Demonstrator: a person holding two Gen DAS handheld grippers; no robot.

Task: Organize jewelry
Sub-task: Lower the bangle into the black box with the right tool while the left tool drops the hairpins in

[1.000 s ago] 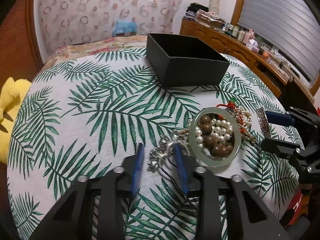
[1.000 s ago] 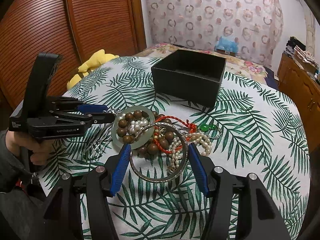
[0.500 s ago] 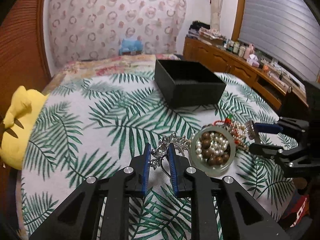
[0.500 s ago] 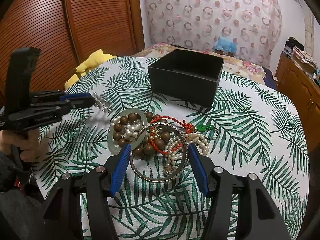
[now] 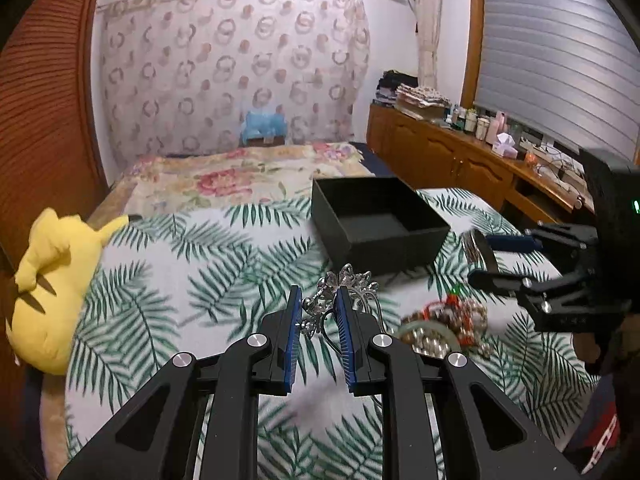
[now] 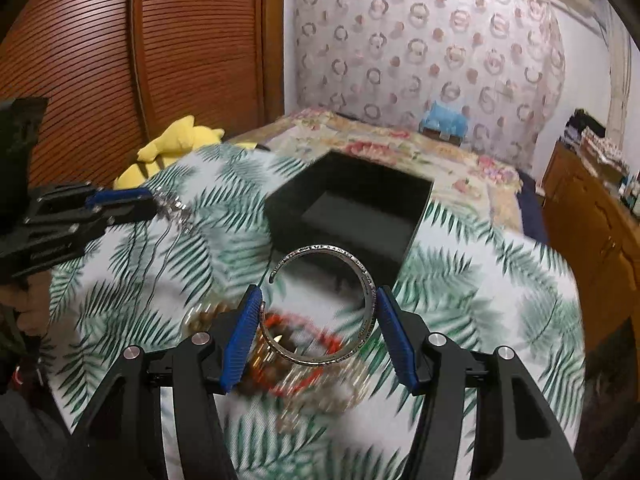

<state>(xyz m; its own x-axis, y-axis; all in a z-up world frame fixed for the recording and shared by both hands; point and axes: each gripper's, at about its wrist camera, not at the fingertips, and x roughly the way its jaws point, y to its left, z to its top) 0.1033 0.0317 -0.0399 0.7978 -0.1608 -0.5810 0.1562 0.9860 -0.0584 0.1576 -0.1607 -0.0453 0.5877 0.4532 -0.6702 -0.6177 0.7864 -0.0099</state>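
Blue-padded and black-framed, the right gripper has its two jaws pressed against opposite sides of an open silver metal bangle, which is clear of the cloth. The bangle stands nearly face-on to the right wrist camera, its broken end at upper left, and its plane runs across the jaws rather than along them. Straight ahead of it, along the line the fingers point, sits the square black open-topped box on the white tablecloth printed with green palm fronds. From this view the box lies just past the bangle's far edge, so I judge the right hand the nearer of the two to the box, needing only a forward carry and a release over the opening.

The left gripper is nearly pressed together, pinching a silver filigree ornament with a thin trailing chain held up off the cloth. Seen from the left wrist, the box lies ahead and somewhat to the right of those fingers, farther off than it is for the right hand.

Below and between the two grippers, the remaining tangled heap of pearls, brown beads and red cord rests on the cloth, blurred in both views. At the far left edge of the table lies a yellow plush toy.
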